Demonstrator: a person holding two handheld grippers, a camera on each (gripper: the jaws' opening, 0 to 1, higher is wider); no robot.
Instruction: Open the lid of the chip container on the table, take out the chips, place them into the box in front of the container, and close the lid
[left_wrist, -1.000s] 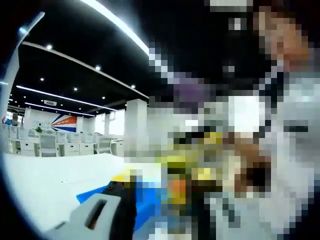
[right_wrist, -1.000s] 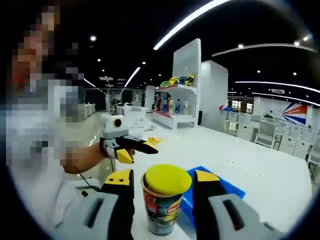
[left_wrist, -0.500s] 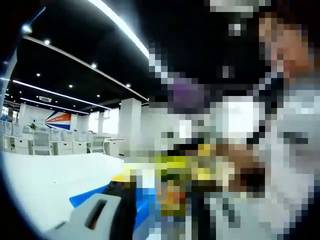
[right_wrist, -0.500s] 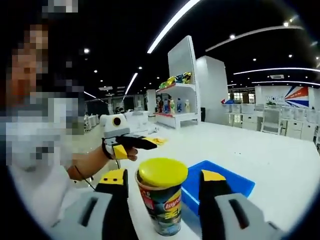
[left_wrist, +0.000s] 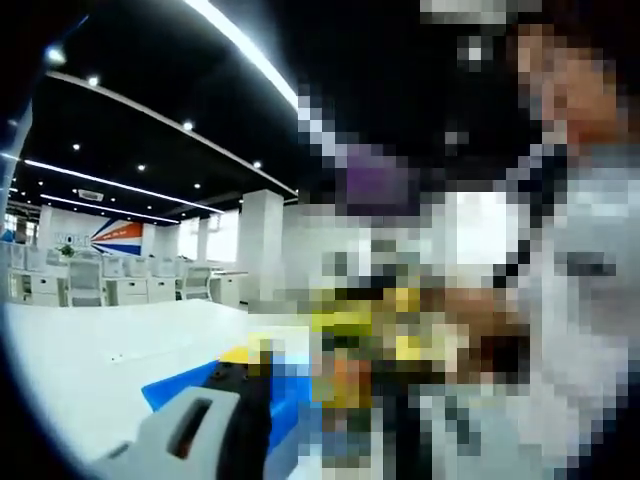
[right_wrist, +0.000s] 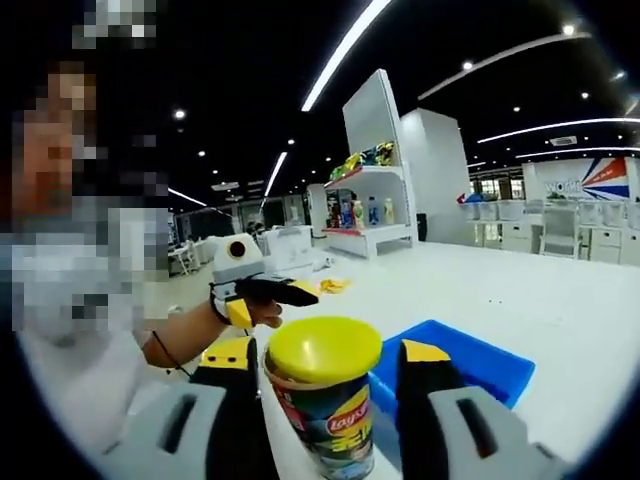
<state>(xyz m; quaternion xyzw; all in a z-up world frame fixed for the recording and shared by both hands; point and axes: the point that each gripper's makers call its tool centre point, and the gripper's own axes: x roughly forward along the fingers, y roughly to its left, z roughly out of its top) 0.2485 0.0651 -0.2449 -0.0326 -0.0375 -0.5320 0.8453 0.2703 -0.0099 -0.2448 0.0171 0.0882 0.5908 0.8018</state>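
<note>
The chip container (right_wrist: 335, 425), a printed can with a yellow lid (right_wrist: 325, 350) on it, stands between the jaws of my right gripper (right_wrist: 327, 356), which press against its sides. Just behind it on the white table (right_wrist: 560, 310) lies the blue box (right_wrist: 480, 365). In the right gripper view my left gripper (right_wrist: 268, 293) hovers to the left behind the can, held by a hand; its jaw gap is hard to read. In the left gripper view one grey and black finger (left_wrist: 215, 430) rises over the blue box (left_wrist: 180, 385); the other side is hidden by mosaic.
A white shelf unit (right_wrist: 365, 210) with bottles and bags stands far back on the floor. Rows of white desks and chairs (left_wrist: 100, 285) and a white pillar (left_wrist: 265, 240) lie beyond the table. The person's forearm (right_wrist: 185, 335) reaches in from the left.
Both views have tilted slightly. The can has kept its place between my right jaws and looks a little larger. The left gripper has stayed to the left behind it.
</note>
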